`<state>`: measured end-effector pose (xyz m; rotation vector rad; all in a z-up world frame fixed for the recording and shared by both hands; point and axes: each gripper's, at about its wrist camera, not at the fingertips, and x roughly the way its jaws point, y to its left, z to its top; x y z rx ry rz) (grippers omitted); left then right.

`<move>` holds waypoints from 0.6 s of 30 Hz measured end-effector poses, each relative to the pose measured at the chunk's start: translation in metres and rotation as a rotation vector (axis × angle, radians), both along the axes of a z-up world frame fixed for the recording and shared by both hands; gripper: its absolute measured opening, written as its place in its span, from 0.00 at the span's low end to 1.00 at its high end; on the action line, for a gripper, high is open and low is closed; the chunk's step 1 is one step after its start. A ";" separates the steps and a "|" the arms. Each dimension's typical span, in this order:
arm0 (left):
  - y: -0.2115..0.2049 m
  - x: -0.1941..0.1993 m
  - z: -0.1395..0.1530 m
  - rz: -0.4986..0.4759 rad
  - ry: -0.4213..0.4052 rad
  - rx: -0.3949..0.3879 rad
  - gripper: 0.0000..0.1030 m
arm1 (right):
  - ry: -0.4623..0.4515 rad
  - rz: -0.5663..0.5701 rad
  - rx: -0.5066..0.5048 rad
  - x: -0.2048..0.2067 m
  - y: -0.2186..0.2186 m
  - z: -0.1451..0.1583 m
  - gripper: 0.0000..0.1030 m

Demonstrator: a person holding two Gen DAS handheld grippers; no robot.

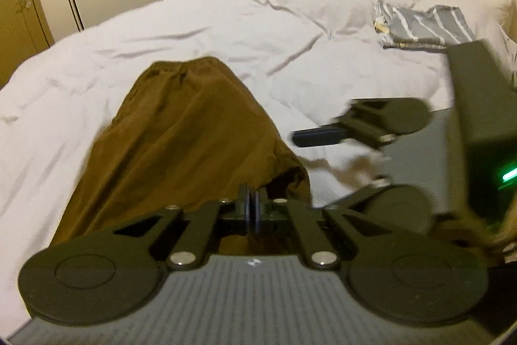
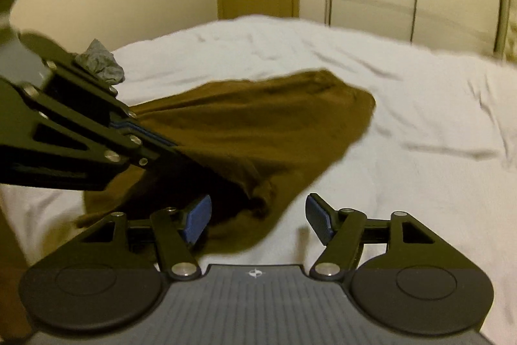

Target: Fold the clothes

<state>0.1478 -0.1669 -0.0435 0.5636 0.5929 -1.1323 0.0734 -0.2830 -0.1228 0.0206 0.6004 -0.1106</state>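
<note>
While your left gripper sits clenched on the near hem of the brown garment, the free corner you need lies just ahead of your right gripper, low in the centre of the right wrist view. The garment rests on the white duvet, its long axis running from the elastic waistband at the frame's middle down to the hem at the bottom. Your right jaws stand released, nothing between the blue pads; the cloth edge lies just beyond the left one. That hand is the nearer to the loose corner and points downward at a slant. A folded striped garment lies well apart, upper right.
</note>
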 end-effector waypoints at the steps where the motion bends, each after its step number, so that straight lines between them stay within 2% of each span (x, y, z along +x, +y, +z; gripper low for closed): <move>1: 0.002 -0.004 -0.001 -0.001 -0.011 -0.018 0.01 | -0.015 0.009 -0.029 0.006 0.002 -0.004 0.71; 3: 0.004 -0.010 -0.005 -0.006 -0.036 -0.037 0.01 | -0.039 0.022 -0.094 0.017 0.005 -0.014 0.71; 6: 0.007 -0.021 -0.014 -0.017 -0.059 -0.070 0.01 | -0.068 -0.035 -0.130 0.023 -0.007 -0.021 0.62; 8: 0.008 -0.027 -0.021 -0.032 -0.073 -0.084 0.01 | -0.109 -0.086 -0.140 0.013 -0.019 -0.019 0.62; 12: 0.008 -0.040 -0.034 -0.071 -0.098 -0.116 0.01 | -0.176 -0.137 -0.117 -0.015 -0.043 -0.015 0.62; 18: 0.017 -0.039 -0.050 -0.050 -0.120 -0.117 0.03 | -0.127 -0.153 -0.028 -0.024 -0.060 -0.025 0.64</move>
